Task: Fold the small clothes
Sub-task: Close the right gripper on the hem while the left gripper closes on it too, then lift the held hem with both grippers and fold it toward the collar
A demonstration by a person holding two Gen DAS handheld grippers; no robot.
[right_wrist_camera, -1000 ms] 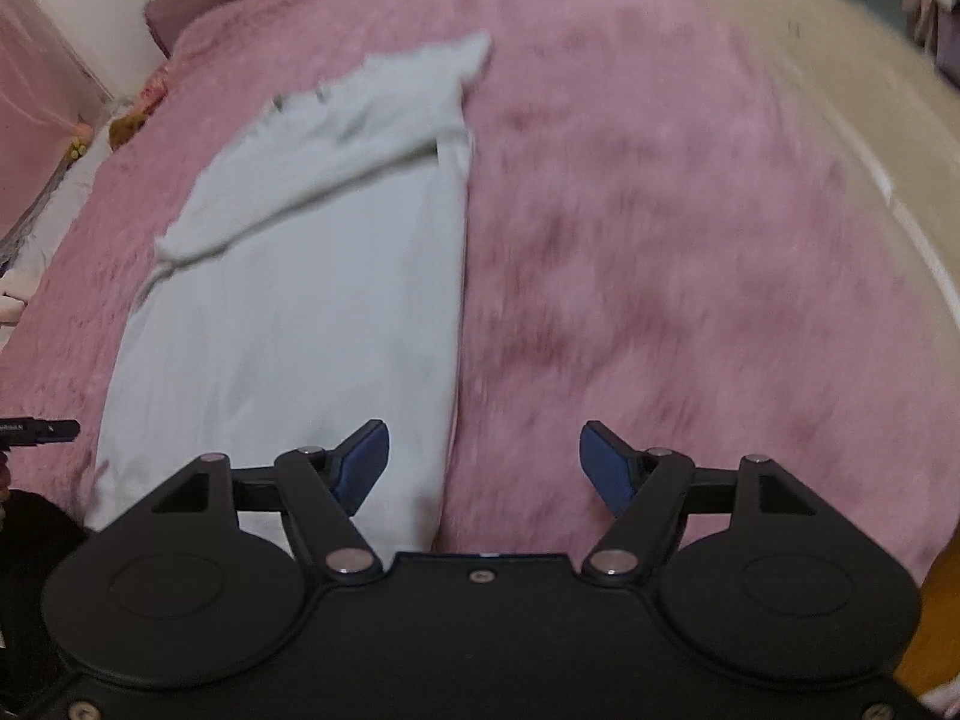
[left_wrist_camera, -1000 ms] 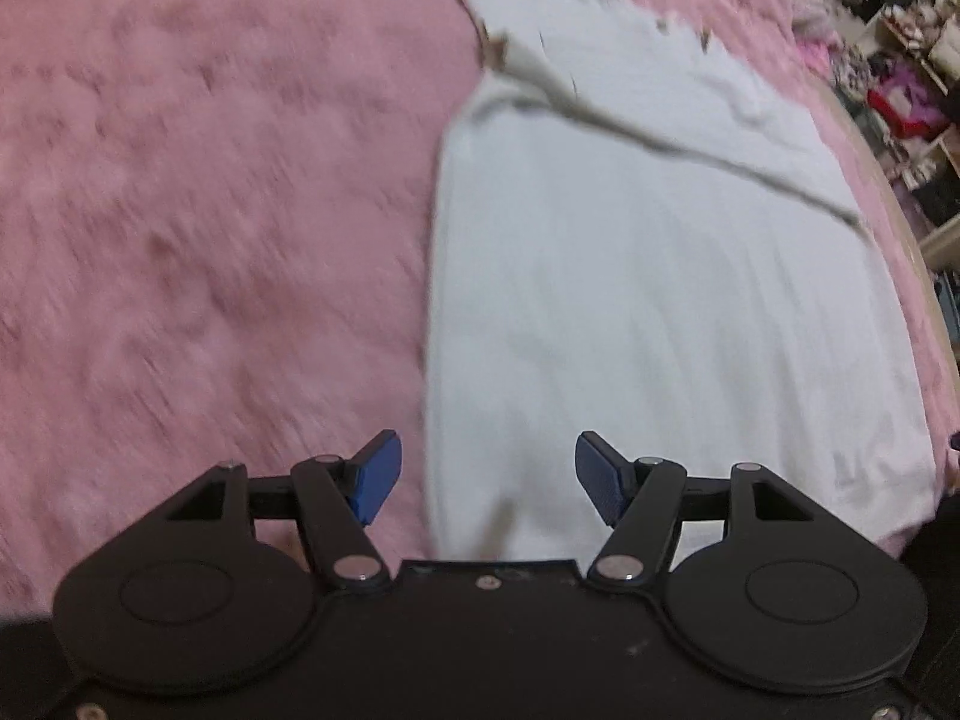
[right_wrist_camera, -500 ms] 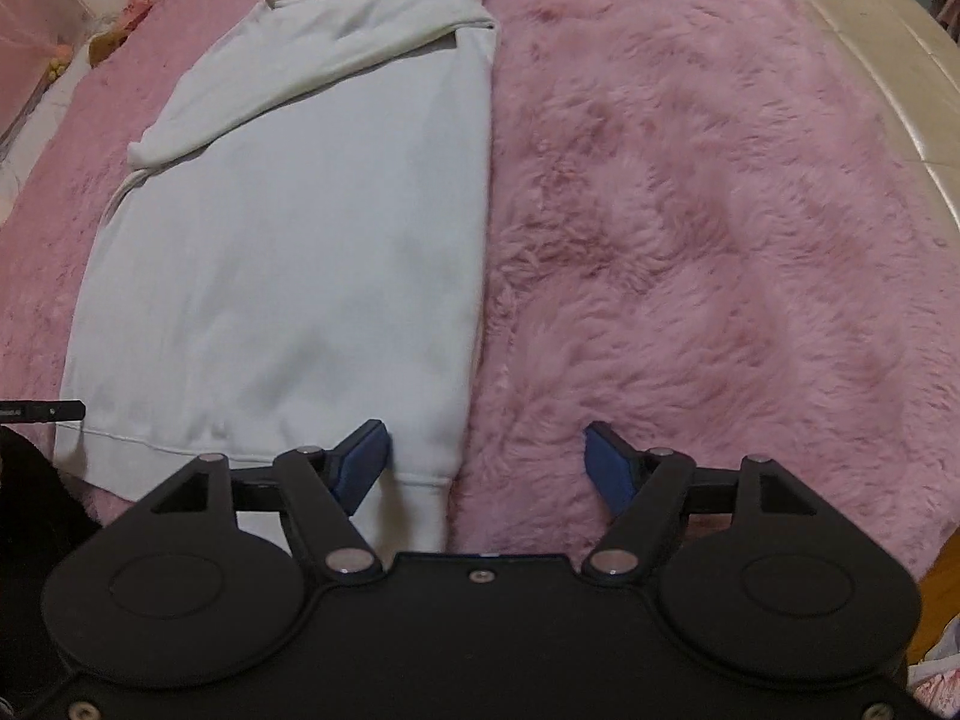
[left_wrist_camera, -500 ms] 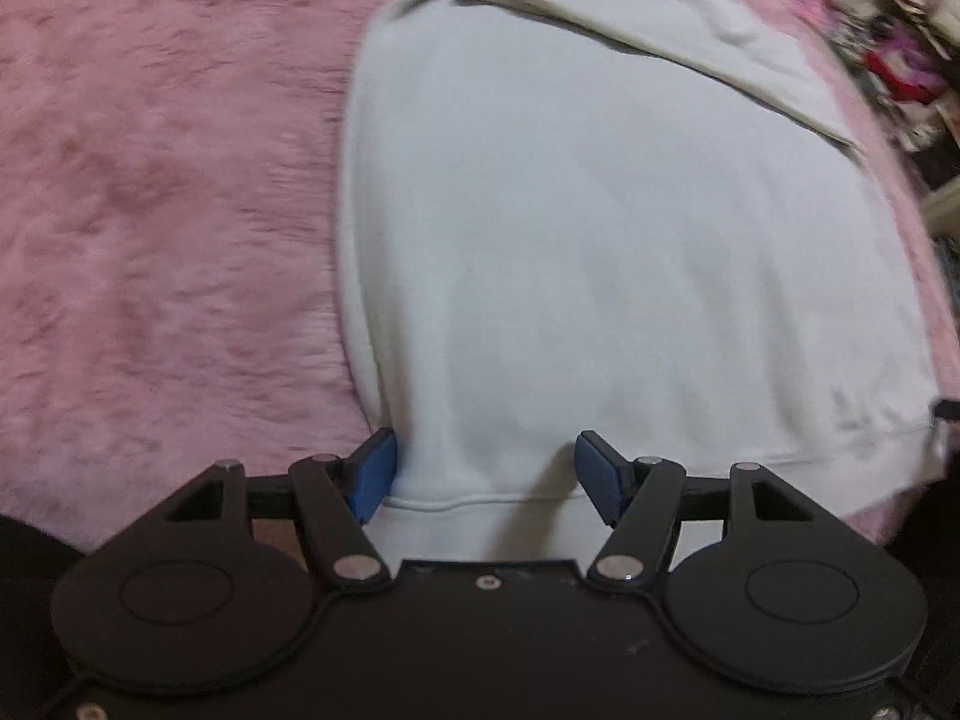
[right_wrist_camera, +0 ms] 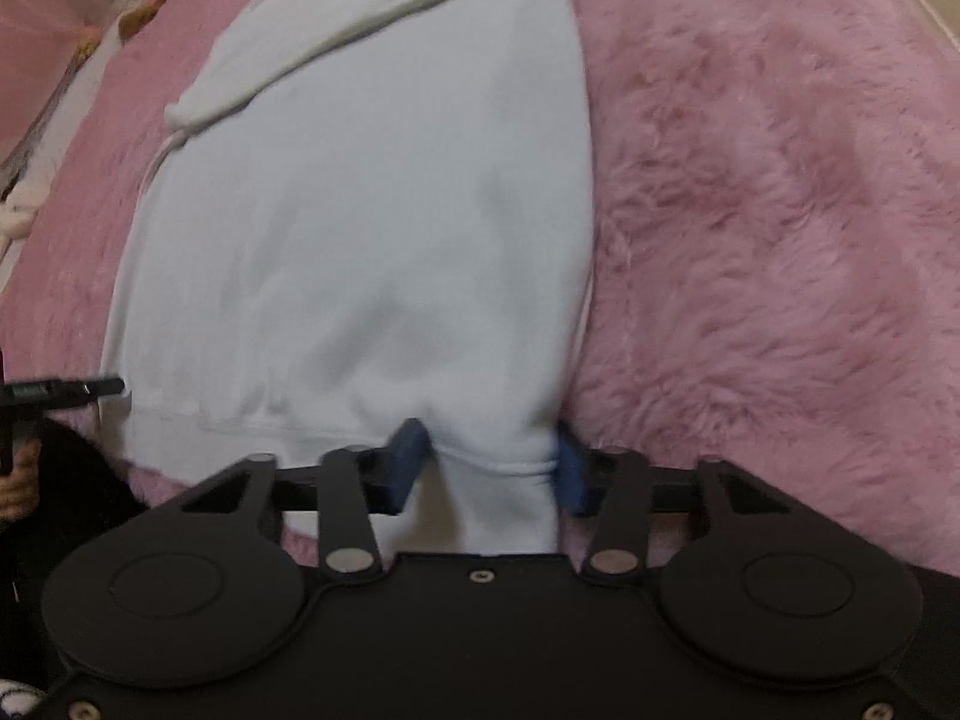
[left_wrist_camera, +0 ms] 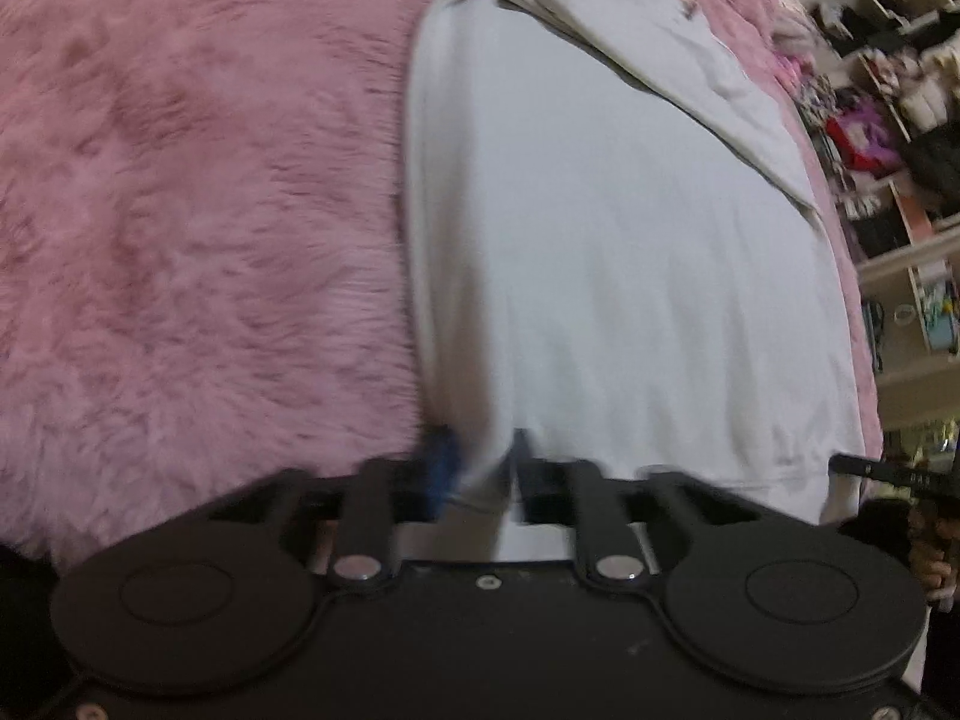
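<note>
Left tongs (left_wrist_camera: 480, 471) closing on the near left corner of the white sweatshirt (left_wrist_camera: 630, 276), cloth bunched up between the blue pads (left_wrist_camera: 443, 468) and pinched there; wide open half a second ago, with the hem lying flat between them. Right tongs (right_wrist_camera: 489, 465) likewise closing, gathered on the near right corner of the same hem, a ridge of fabric standing up between the pads (right_wrist_camera: 408, 462) and pressed on both sides; half a second back spread wide, only the left pad over the cloth edge. Both now lower and closer in on the garment than a second ago, when most of its length showed ahead of the open fingers.

Sweatshirt (right_wrist_camera: 372, 228) spread flat on a fluffy pink blanket (left_wrist_camera: 198, 210), hem nearest the tongs, neck end farthest away. Already narrowed: one sleeve folded diagonally across the upper body, cuff reaching the left edge in the right wrist view. Body smooth apart from soft creases running up from each pinched corner. Ribbed hem band visible along the near edge between the two grips.

Pink blanket (right_wrist_camera: 780, 210) on both sides of the garment. Cluttered shelves (left_wrist_camera: 900, 120) off at the far right of the left wrist view, blurred. Other tongs' black tip visible at the frame edge in each view.
</note>
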